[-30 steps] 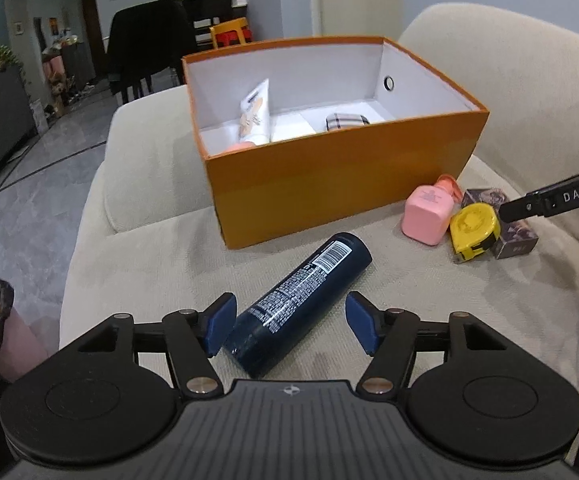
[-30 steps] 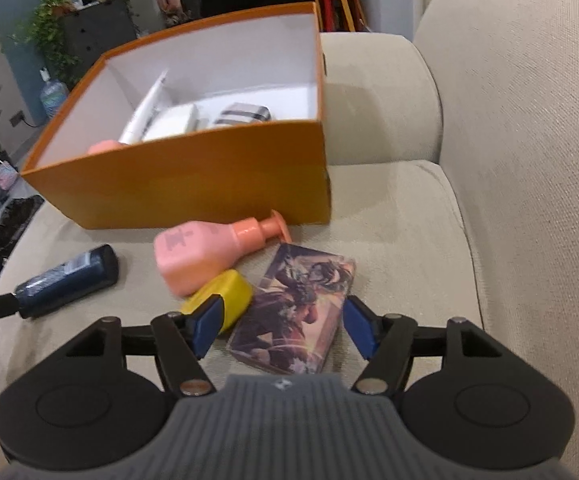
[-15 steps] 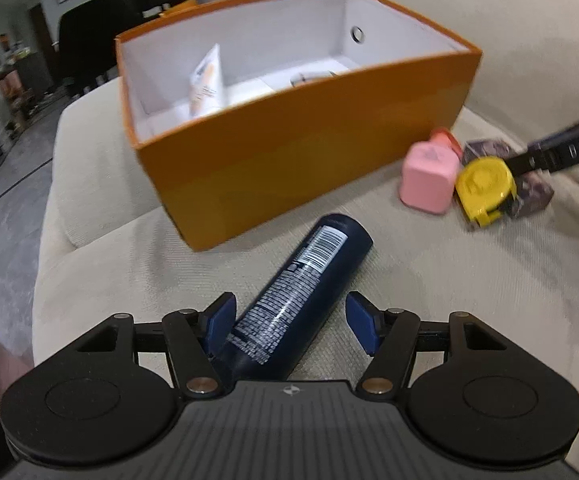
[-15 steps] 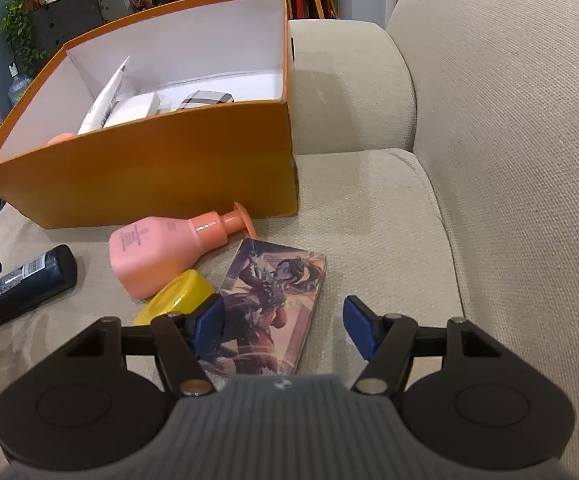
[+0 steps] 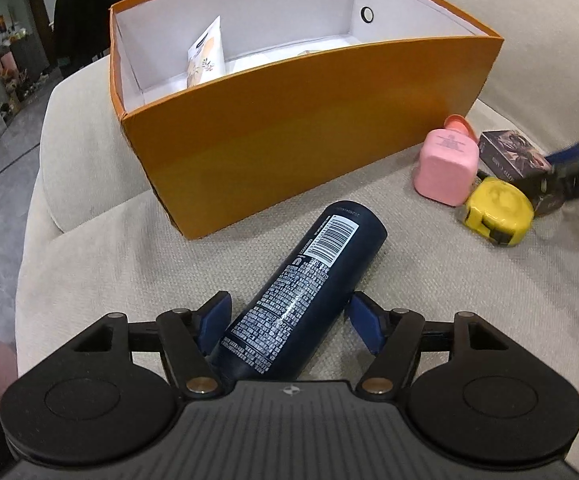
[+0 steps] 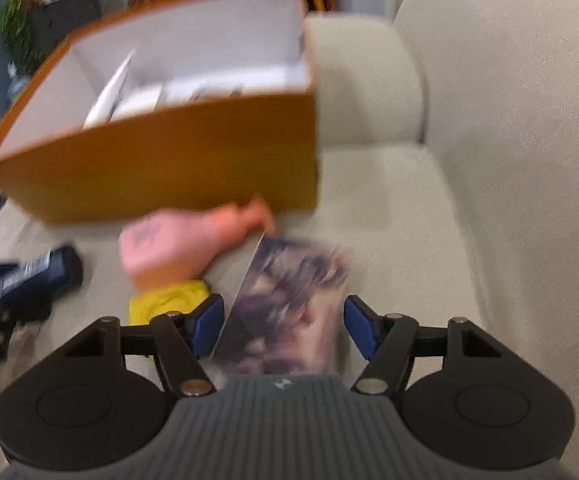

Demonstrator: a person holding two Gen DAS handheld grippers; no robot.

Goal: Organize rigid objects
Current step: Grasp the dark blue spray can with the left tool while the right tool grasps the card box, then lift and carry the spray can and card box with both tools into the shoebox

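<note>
A: Okay, left gripper (image 5: 287, 322): jaws have just been opening and stand fairly wide, dark blue bottle (image 5: 303, 292) lying between them at lower centre. Its near end is hidden behind the gripper body. Pads touching it? Left pad looks right against it, right pad has a sliver of gap; can't tell any pressure.

B: Right gripper (image 6: 284, 326)?

A: Badly blurred view. Its jaws have also just been opening and stand apart, picture-printed box (image 6: 289, 304) between them, small gap on each side, near edge cut off by the gripper.

B: Rest?

A: Pink pump bottle (image 5: 445, 168) and yellow tape measure (image 5: 497, 210) at right, by the orange box (image 5: 289, 136). A white tube (image 5: 207, 58) leans inside; other contents mostly hidden by the wall. All on the beige sofa (image 5: 429, 280).
</note>
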